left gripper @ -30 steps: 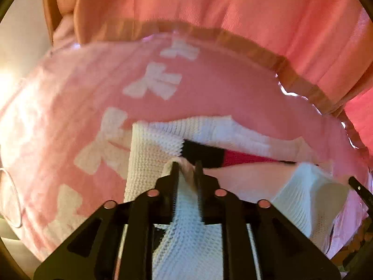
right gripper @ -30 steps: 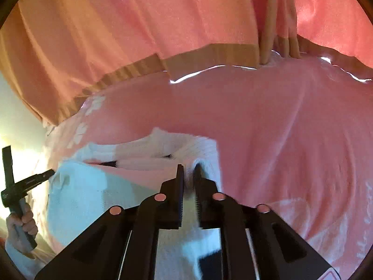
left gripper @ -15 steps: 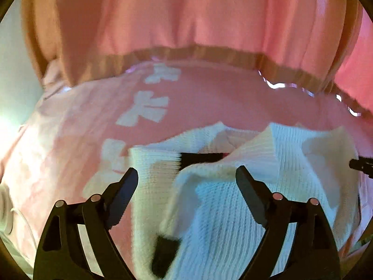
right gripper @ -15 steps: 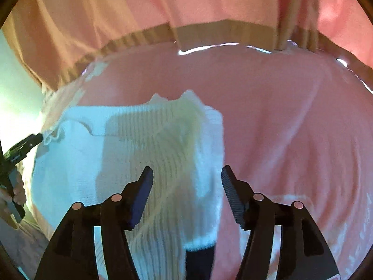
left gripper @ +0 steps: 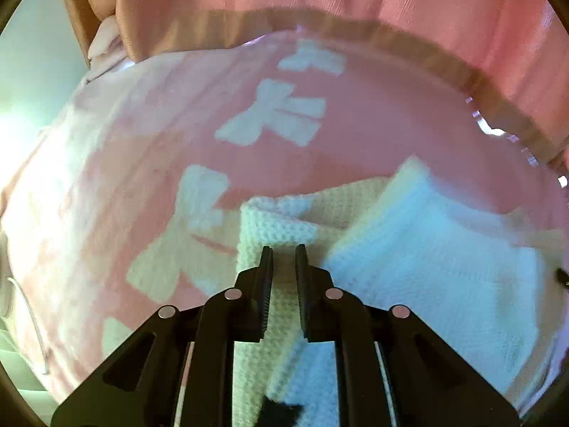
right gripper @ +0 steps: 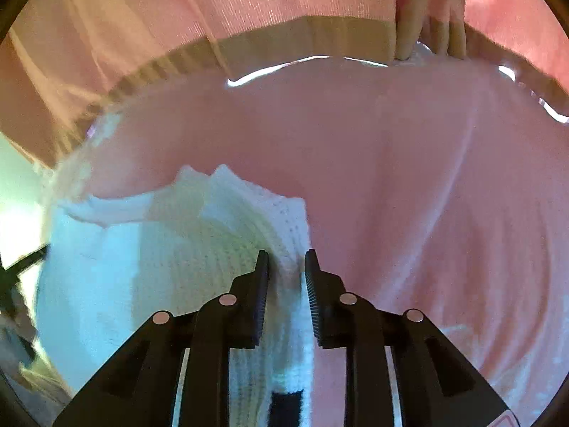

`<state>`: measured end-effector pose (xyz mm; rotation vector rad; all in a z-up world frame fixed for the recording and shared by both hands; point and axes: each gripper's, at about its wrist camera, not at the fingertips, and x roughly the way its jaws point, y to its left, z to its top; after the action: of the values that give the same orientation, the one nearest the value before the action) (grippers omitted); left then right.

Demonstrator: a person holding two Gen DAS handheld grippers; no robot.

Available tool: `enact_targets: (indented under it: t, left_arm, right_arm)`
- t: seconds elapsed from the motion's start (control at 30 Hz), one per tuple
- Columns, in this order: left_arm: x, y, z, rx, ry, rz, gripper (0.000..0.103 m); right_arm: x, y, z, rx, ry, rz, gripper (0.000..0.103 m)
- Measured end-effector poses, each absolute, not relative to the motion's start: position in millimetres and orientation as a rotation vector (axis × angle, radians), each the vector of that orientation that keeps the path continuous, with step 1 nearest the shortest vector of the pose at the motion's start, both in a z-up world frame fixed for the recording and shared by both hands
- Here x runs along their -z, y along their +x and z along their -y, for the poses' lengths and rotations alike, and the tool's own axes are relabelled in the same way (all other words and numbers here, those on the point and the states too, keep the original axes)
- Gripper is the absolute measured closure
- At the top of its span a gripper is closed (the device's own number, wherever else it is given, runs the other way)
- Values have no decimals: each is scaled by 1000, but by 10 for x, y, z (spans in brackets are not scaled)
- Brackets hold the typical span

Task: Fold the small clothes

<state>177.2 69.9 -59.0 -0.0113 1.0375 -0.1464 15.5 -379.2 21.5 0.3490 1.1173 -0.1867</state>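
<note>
A small white knitted garment lies folded over on a pink blanket with white bow shapes. My left gripper is shut on the garment's left edge, with knit fabric between the fingers. In the right wrist view the same white garment spreads to the left, and my right gripper is shut on its right edge. A black patch of the garment shows below the right gripper.
A pink curtain with a tan hem hangs along the far edge of the blanket; it also shows in the left wrist view. A bright pale wall stands at the left.
Both grippers were shut on the garment, opened wide half a second ago as a fold dropped, and have now closed again on its left and right edges.
</note>
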Motion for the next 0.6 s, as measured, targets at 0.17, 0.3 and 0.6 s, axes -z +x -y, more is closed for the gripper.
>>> enact_targets:
  t: [0.17,0.3,0.6]
  left_arm:
    - [278,1477,-660,245,-52,-909,30]
    - [372,1515,-411,266,50,-903,30]
    - [631,1665,-196,296,108,-980,90]
  right_arm:
    - [-382,129,3560,137,269,-1082,46]
    - [-332,199,3467,179,185,-1101,46]
    - [-269,459,3483,90,63,-1120,96]
